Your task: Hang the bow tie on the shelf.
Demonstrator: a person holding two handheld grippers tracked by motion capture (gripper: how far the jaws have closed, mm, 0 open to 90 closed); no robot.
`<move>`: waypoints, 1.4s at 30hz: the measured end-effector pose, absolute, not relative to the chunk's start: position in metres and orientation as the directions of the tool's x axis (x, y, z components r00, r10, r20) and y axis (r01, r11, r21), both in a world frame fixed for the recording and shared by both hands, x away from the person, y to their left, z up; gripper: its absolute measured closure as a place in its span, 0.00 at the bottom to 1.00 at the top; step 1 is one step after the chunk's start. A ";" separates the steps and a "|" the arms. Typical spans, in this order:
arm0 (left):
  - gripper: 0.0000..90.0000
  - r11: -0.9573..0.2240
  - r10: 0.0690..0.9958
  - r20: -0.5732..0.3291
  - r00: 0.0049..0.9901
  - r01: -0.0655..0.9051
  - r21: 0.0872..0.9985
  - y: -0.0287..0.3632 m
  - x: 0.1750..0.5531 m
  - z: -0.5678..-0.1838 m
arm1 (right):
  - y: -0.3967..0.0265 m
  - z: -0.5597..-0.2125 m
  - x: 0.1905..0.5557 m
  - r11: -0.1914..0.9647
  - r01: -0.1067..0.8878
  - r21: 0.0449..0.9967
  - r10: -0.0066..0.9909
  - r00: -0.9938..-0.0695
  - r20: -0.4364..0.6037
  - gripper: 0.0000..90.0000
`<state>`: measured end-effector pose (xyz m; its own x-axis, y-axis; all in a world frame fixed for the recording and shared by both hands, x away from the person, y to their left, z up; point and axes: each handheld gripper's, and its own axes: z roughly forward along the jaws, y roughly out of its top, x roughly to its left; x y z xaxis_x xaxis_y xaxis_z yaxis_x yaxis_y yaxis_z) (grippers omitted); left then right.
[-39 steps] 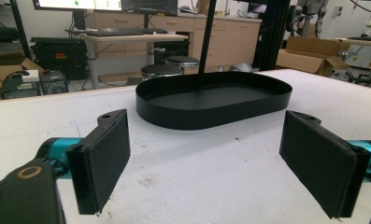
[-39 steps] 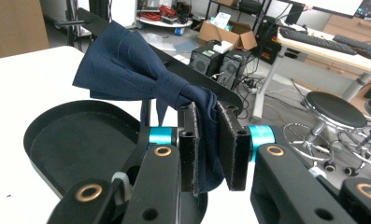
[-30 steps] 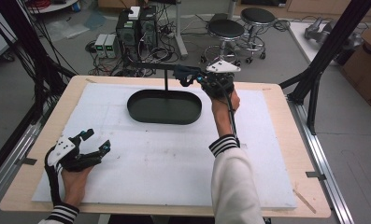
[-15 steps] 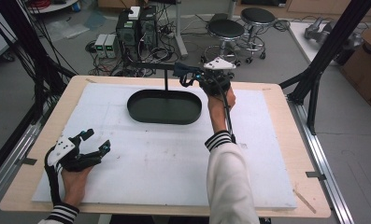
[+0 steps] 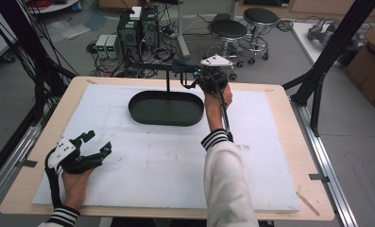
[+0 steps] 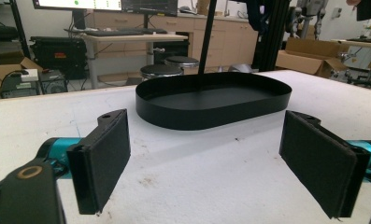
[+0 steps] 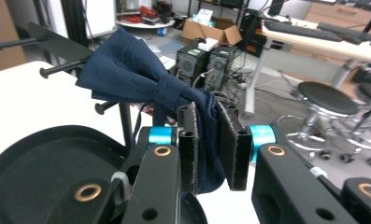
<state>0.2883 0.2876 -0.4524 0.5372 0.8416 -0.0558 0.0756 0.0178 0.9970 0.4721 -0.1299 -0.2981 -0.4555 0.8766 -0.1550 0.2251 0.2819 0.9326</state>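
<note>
My right gripper point(image 7: 210, 116) is shut on one end of a navy blue cloth point(image 7: 127, 70), bunched in the middle like a bow tie. The cloth's free end lies against the black pegs point(image 7: 61, 70) of a stand. That stand's thin post point(image 5: 168, 80) rises from a black oval tray point(image 5: 166, 111) at the far middle of the table. In the high view the right gripper point(image 5: 189, 73) hangs above the tray's right end, pointing left, with the cloth point(image 5: 179, 65) at the stand's crossarm. My left gripper point(image 5: 99, 142) rests open on the white mat at the near left, facing the tray point(image 6: 211, 100), nothing between its pads point(image 6: 103, 154).
A white mat point(image 5: 166, 161) covers most of the wooden table point(image 5: 289, 142). Black frame struts point(image 5: 327, 66) stand at the table's far corners. Behind the table are stools point(image 5: 230, 30), computer cases point(image 5: 138, 26) and cables on the floor.
The right gripper with the cloth has shifted slightly up and to the left, toward the stand's crossarm. The left gripper has stayed in place.
</note>
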 end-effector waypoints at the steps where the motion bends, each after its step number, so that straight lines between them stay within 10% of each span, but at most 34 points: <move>1: 0.19 0.018 0.842 -0.055 0.537 0.075 0.997 0.287 0.288 -0.452 | -0.130 -0.298 0.472 0.287 0.232 0.929 0.879 -0.450 -0.159 0.87; 23: 0.19 0.014 0.841 -0.050 0.539 0.071 0.997 0.287 0.288 -0.452 | -0.144 -0.305 0.468 0.304 0.265 0.915 0.894 -0.410 -0.179 0.73; 42: 0.19 0.008 0.840 -0.045 0.540 0.071 0.997 0.287 0.288 -0.452 | -0.152 -0.297 0.457 0.281 0.225 0.933 0.902 -0.393 -0.176 0.42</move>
<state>0.2876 0.2869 -0.4523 0.5402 0.8403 -0.0454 0.0709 0.0084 0.9974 0.4568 -0.1517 -0.2969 -0.3934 0.9023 -0.1765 0.2251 0.2806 0.9330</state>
